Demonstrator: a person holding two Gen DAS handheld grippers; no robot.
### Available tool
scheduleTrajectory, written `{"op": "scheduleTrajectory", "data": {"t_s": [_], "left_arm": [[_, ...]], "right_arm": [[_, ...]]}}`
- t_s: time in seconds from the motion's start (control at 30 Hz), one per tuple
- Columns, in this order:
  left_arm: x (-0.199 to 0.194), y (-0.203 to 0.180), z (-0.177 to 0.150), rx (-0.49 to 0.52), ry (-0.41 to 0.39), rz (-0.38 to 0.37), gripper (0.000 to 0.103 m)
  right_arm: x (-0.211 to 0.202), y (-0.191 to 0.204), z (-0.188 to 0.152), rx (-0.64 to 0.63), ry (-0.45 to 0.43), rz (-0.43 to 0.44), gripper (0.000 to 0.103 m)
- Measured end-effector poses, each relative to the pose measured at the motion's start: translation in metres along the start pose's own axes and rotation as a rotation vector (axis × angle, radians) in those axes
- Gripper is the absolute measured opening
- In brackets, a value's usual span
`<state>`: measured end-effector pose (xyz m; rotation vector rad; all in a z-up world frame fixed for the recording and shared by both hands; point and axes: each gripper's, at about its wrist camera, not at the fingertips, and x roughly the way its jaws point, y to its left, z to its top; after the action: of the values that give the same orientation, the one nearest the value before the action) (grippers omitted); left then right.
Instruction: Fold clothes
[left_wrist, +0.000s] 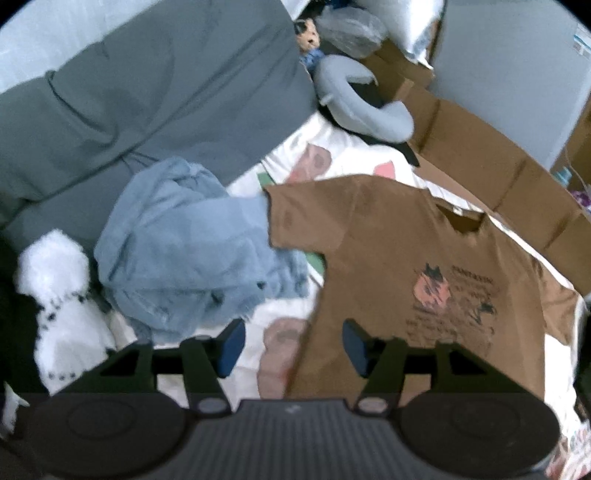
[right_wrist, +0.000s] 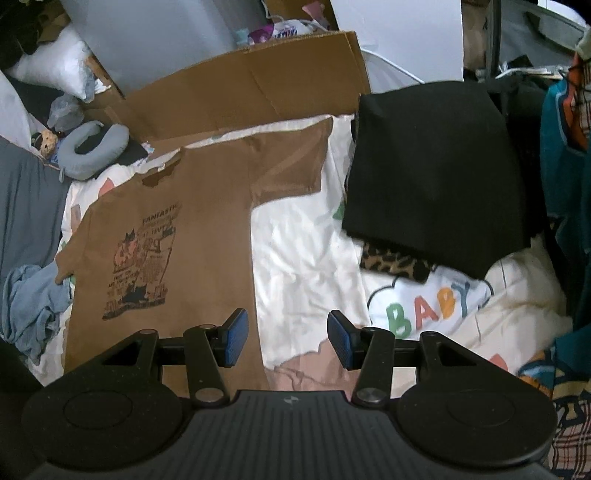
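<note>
Brown tee (right_wrist: 207, 206) spread flat, print up, on the bedsheet (right_wrist: 306, 258), ready to fold.
My left gripper (left_wrist: 293, 347) & right gripper (right_wrist: 288, 338) both part-open, empty, above its lower corners; nothing pinched yet.

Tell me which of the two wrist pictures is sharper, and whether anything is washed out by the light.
Right wrist view is sharper: the print on the brown T-shirt and the BABY lettering are crisp, though the white sheet glares a little. Left wrist view is smeared throughout; the T-shirt's print is unreadable and the white fluffy garment is blown out. Both bend straight edges, with dark corners.
</note>
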<state>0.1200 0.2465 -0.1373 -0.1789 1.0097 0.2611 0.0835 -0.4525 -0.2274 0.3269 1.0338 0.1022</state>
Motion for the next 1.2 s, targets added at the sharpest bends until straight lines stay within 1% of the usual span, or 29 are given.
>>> {"op": "scheduleTrajectory", "data": {"t_s": [0.23,0.37,0.47,0.6,0.73,0.97,1.13,1.2], "left_arm": [[0.011,-0.016,0.032,0.006,0.004,-0.006,0.061],[0.024,-0.037,0.049,0.044,0.002,-0.027,0.062],[0.037,-0.056,0.06,0.066,0.0,-0.059,0.062],[0.06,-0.079,0.065,0.096,0.001,-0.103,0.062],[0.092,-0.103,0.069,0.132,0.009,-0.147,0.062],[0.156,-0.142,0.074,0.176,0.033,-0.203,0.062],[0.197,-0.18,0.076,0.281,0.029,-0.221,0.062],[0.215,-0.195,0.076,0.294,0.046,-0.26,0.062]], "right_arm": [[0.01,0.006,0.022,0.018,0.0,0.011,0.054],[0.018,0.012,0.035,0.015,-0.002,0.027,0.054],[0.025,0.016,0.045,0.011,-0.009,0.036,0.054],[0.042,0.017,0.055,0.029,-0.012,0.051,0.054],[0.063,0.019,0.063,0.048,-0.025,0.061,0.054],[0.113,0.014,0.071,0.126,-0.037,0.062,0.053],[0.15,0.006,0.076,0.187,-0.04,0.06,0.05],[0.166,0.002,0.078,0.207,-0.044,0.058,0.05]]}}
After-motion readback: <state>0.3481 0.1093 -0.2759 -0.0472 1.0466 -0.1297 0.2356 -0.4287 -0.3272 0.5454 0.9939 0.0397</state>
